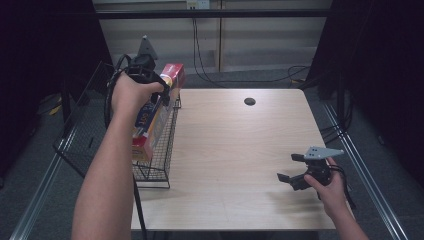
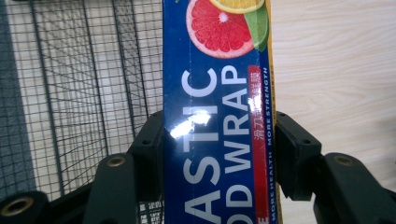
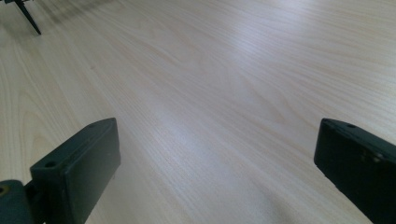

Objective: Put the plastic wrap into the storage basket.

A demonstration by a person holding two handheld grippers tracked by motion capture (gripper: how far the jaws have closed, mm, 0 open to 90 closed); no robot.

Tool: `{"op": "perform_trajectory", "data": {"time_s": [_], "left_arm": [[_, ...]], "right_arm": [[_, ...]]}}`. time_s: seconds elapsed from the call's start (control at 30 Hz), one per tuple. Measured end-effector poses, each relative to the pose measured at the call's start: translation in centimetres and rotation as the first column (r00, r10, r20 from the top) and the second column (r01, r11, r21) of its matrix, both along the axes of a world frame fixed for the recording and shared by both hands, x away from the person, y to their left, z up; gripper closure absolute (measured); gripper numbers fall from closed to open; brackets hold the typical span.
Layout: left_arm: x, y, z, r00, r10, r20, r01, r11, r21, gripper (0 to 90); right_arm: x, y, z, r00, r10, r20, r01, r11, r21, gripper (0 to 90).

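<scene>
The person's left forearm runs from the bottom left of the high view up to the upper left of the frame, where the left hand [image 1: 131,94] wraps the left gripper [image 1: 161,95], its grey plate pointing up. In the left gripper view, both black jaws press flat on the two sides of a box. At the lower right, the right hand [image 1: 331,186] holds the right gripper [image 1: 290,168] low, jaws spread wide and pointing left.
</scene>
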State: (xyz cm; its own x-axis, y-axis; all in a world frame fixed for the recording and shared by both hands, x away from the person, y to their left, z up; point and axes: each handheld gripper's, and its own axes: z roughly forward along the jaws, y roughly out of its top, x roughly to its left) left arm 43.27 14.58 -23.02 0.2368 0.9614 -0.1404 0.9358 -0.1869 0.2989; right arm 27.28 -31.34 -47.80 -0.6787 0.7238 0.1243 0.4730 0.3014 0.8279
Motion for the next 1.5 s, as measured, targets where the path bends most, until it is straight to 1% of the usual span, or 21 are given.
{"op": "perform_trajectory", "data": {"time_s": [0.13, 0.3, 0.53, 0.6, 0.7, 0.87, 0.97, 1.0, 1.03, 1.07, 1.13, 1.2, 1.27, 1.33, 1.37, 1.4, 1.5], "left_arm": [[0.0, 0.6, 0.0, 0.9999, 0.013, -0.002, -0.013, 0.9998, -0.013, 45.0], [-0.1, 1.2, 0.3, 0.9997, 0.023, 0.001, -0.023, 0.9997, 0.001, 45.0], [-0.2, 2.1, 0.5, 0.999, 0.044, 0.002, -0.044, 0.999, -0.007, 45.0], [-0.2, 2.6, 0.4, 0.9981, 0.061, 0.003, -0.061, 0.9981, -0.005, 45.0], [-0.2, 3.2, 0.5, 0.9979, 0.065, 0.005, -0.065, 0.9979, 0.004, 45.0], [-0.3, 3.7, 0.7, 0.9969, 0.078, 0.011, -0.078, 0.997, 0.002, 45.0], [-0.3, 4.0, 0.8, 0.9968, 0.079, 0.009, -0.079, 0.9969, 0.0, 45.0], [-0.3, 4.1, 0.8, 0.9962, 0.087, 0.009, -0.087, 0.9962, -0.006, 45.0], [-0.3, 4.3, 0.8, 0.9968, 0.079, 0.01, -0.079, 0.9969, 0.003, 45.0], [-0.3, 4.3, 0.8, 0.9968, 0.079, 0.01, -0.079, 0.9969, 0.003, 45.0], [-0.3, 4.6, 0.8, 0.9954, 0.095, 0.013, -0.095, 0.9955, -0.004, 45.0], [-0.4, 4.9, 0.9, 0.9953, 0.096, 0.015, -0.096, 0.9954, 0.002, 45.0], [-0.4, 5.2, 0.9, 0.9942, 0.107, 0.012, -0.107, 0.9942, -0.01, 45.0], [-0.4, 5.3, 1.0, 0.9935, 0.113, 0.013, -0.113, 0.9936, -0.009, 45.0], [-0.4, 5.6, 1.1, 0.9933, 0.115, 0.017, -0.115, 0.9934, -0.001, 45.0], [-0.5, 5.7, 1.1, 0.9922, 0.123, 0.017, -0.123, 0.9924, -0.004, 45.0], [-0.5, 6.2, 1.1, 0.9923, 0.123, 0.018, -0.123, 0.9924, 0.006, 45.0]], "right_arm": [[0.0, 0.0, 0.0, 1.0, -0.002, 0.001, 0.002, 1.0, 0.0, 0.2], [0.0, 0.0, 0.0, 1.0, -0.004, 0.0, 0.004, 1.0, -0.003, 0.2], [0.0, 0.0, 0.0, 1.0, -0.006, 0.007, 0.006, 1.0, -0.004, 0.2], [0.0, 0.0, 0.1, 1.0, -0.005, 0.007, 0.005, 1.0, -0.004, 0.2], [0.0, 0.0, 0.0, 1.0, -0.003, 0.008, 0.003, 1.0, -0.006, 0.2], [0.0, 0.0, 0.0, 1.0, -0.005, 0.006, 0.005, 1.0, -0.006, 0.2], [0.0, 0.0, 0.0, 0.9999, -0.007, 0.012, 0.007, 0.9999, -0.008, 0.2], [0.0, 0.0, 0.0, 0.9999, -0.009, 0.014, 0.009, 0.9999, -0.008, 0.2], [0.0, 0.0, 0.0, 0.9998, -0.009, 0.015, 0.009, 0.9999, -0.006, 0.2], [0.0, 0.0, 0.0, 0.9998, -0.009, 0.015, 0.009, 0.9999, -0.006, 0.2], [-0.1, 0.0, 0.0, 0.9999, -0.005, 0.013, 0.005, 1.0, -0.006, 0.2], [-0.1, 0.0, 0.0, 0.9999, -0.006, 0.013, 0.006, 1.0, -0.007, 0.2], [-0.1, 0.0, 0.0, 0.9998, -0.006, 0.016, 0.006, 1.0, -0.006, 0.2], [-0.1, 0.0, 0.0, 0.9999, -0.007, 0.016, 0.007, 0.9999, -0.008, 0.2], [-0.1, 0.0, 0.0, 0.9999, -0.006, 0.016, 0.006, 1.0, -0.008, 0.2], [-0.1, 0.0, 0.0, 0.9999, -0.005, 0.015, 0.005, 1.0, -0.005, 0.2], [-0.1, -0.1, 0.1, 0.9999, -0.007, 0.016, 0.007, 1.0, -0.007, 0.2]]}}
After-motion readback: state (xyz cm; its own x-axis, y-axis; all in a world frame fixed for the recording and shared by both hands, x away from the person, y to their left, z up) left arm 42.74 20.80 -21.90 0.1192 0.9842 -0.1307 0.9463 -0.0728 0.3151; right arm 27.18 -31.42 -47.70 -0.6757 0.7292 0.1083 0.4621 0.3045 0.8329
